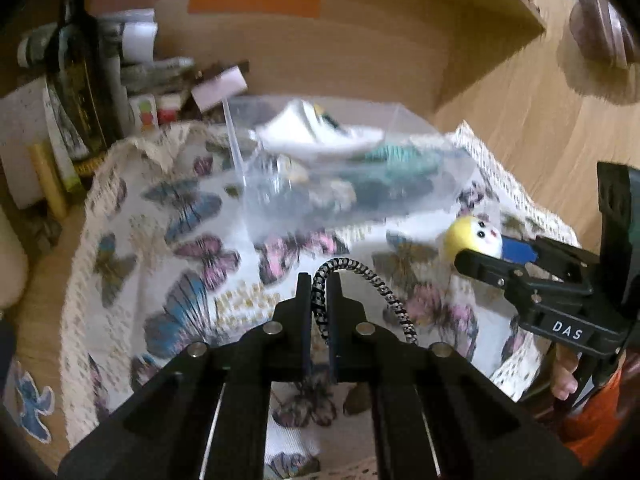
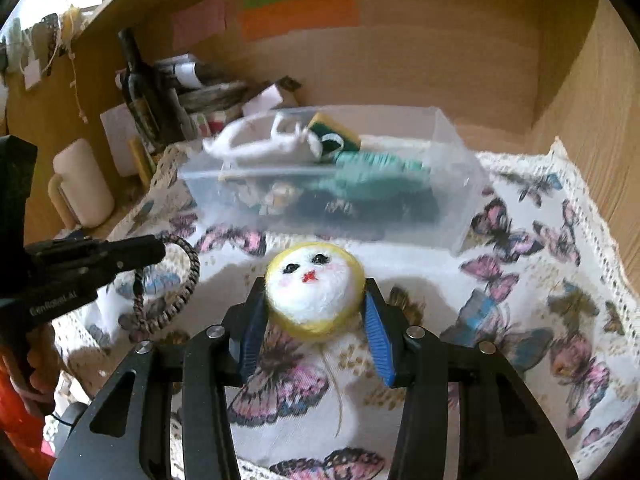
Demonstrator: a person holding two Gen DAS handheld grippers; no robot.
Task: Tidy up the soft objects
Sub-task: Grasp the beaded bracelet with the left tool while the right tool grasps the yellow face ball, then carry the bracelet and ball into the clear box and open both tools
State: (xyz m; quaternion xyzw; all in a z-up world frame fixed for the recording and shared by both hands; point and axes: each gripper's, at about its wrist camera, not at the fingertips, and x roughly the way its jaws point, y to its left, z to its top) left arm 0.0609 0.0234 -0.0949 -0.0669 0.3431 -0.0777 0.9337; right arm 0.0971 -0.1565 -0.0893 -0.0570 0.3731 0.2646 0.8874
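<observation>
My left gripper [image 1: 319, 280] is shut on a black-and-white braided hair tie [image 1: 362, 276] and holds it above the butterfly cloth [image 1: 160, 240]; the tie also shows in the right wrist view [image 2: 176, 280]. My right gripper [image 2: 314, 292] is shut on a felt ball with a white face and yellow rim [image 2: 314, 288], seen in the left wrist view [image 1: 474, 236] too. A clear plastic box [image 2: 452, 200] behind them holds a white soft item, a sponge and teal and dark items.
A dark bottle [image 2: 138, 88], a cream mug [image 2: 82, 182] and small clutter stand at the back left. Wooden walls [image 2: 440, 60] close the back and right. The cloth covers the table in front of the box.
</observation>
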